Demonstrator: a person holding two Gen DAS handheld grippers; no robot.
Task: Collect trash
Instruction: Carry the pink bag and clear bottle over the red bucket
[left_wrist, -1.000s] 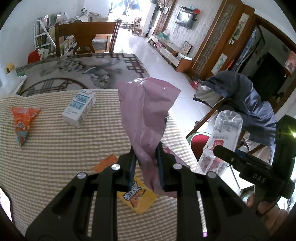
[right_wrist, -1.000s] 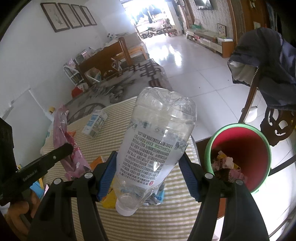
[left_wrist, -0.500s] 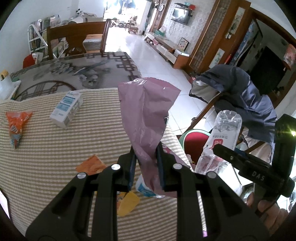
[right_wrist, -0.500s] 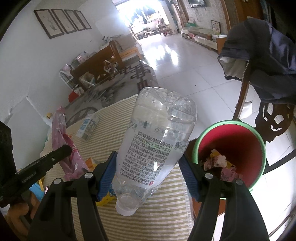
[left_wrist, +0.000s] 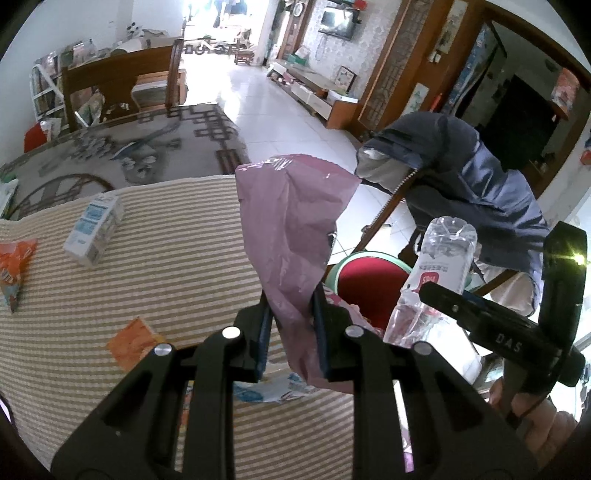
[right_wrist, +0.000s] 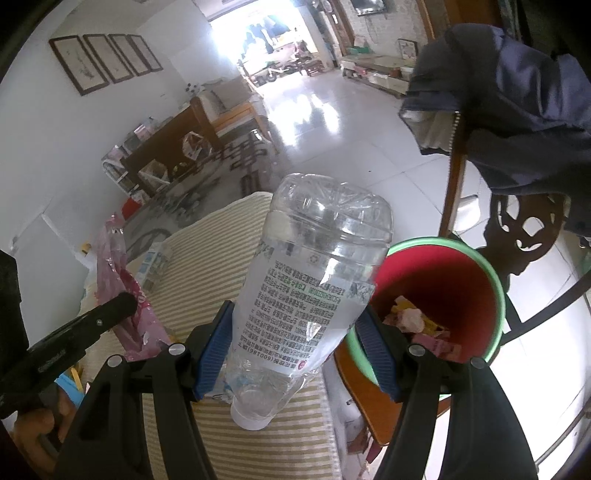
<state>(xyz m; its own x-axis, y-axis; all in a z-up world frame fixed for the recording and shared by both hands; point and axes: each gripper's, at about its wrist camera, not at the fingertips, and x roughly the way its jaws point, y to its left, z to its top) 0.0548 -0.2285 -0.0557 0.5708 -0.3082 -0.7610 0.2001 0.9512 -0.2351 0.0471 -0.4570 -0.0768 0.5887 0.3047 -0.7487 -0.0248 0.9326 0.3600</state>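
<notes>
A desk (left_wrist: 155, 266) under a beige striped cloth fills the near ground, and beyond its far edge a white tiled floor (left_wrist: 280, 110) runs toward a bright doorway, with a wooden chair (left_wrist: 122, 85) at the desk's far side. On the cloth lie a small white-and-blue carton (left_wrist: 94, 229), an orange snack packet (left_wrist: 14, 269) at the left edge and an orange wrapper (left_wrist: 133, 341) nearer the camera. Off the desk's right edge stands a red bin with a green rim (right_wrist: 443, 295) (scraps already lie in its bottom), beside a chair draped with a dark blue jacket (right_wrist: 517, 110).

The left gripper (left_wrist: 291, 332) has its fingers clenched narrowly on a crumpled pink bag (left_wrist: 291, 229), held up over the desk's edge. The right gripper (right_wrist: 295, 354) has its fingers set wide, grasping a clear plastic bottle (right_wrist: 314, 280) by its labelled body, cap end toward the camera, just beside the bin's mouth.
</notes>
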